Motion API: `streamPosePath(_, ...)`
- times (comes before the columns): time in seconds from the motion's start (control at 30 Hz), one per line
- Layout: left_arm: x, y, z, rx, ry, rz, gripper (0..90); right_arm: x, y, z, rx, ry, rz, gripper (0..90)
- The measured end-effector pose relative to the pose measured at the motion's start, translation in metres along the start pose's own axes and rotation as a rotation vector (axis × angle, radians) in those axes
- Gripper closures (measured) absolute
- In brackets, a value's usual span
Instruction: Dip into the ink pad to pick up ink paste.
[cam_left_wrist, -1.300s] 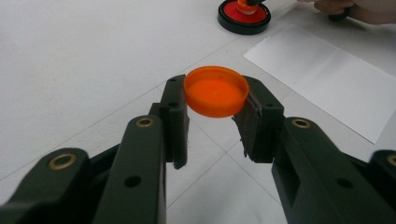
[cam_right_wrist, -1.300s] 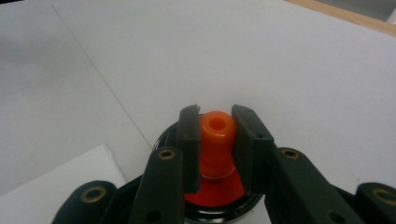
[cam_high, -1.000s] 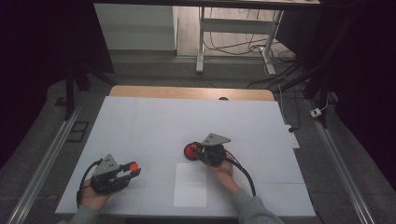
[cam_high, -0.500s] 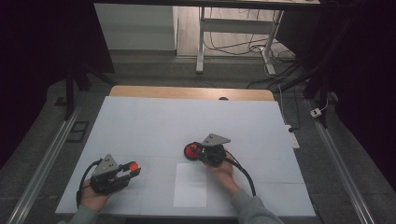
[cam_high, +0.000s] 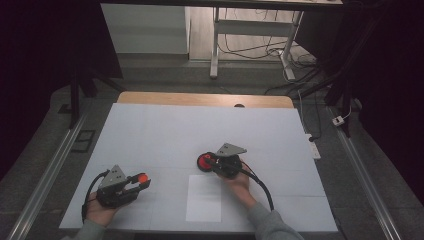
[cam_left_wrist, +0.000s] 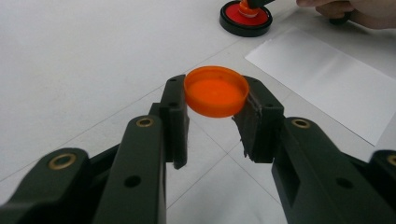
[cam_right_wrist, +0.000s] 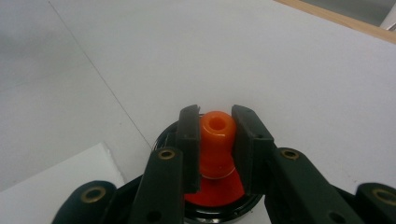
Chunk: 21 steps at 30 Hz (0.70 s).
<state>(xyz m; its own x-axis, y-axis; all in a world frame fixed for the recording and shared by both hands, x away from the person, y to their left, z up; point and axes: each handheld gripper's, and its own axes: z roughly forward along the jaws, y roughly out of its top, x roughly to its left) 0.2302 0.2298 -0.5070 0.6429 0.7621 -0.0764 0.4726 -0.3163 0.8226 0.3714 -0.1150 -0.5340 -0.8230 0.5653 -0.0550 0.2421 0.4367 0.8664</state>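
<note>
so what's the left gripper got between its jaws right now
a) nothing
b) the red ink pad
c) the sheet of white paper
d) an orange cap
d: in the left gripper view the left gripper is shut on the orange cap, pinched by its rim above the table, while the sheet of white paper lies flat and the red ink pad sits farther off.

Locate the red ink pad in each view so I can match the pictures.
High view: ink pad mid-table, at the right gripper.
Left gripper view: top right, beyond the orange cap.
Right gripper view: bottom centre, under the orange stamp.
Shared landmark: white paper sheet.
</note>
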Motion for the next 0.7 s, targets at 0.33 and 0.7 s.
streamPosePath(0.33, 0.002, -0.001, 0.000, -0.003, 0.000, -0.003, 65.0, -0.007, 0.005, -0.009, -0.061, 0.006, 0.093, 72.7)
streamPosePath(0.7, 0.003, -0.001, 0.001, 0.001, 0.003, -0.004, 65.0, -0.013, 0.014, -0.024, -0.112, 0.024, 0.110, 72.7)
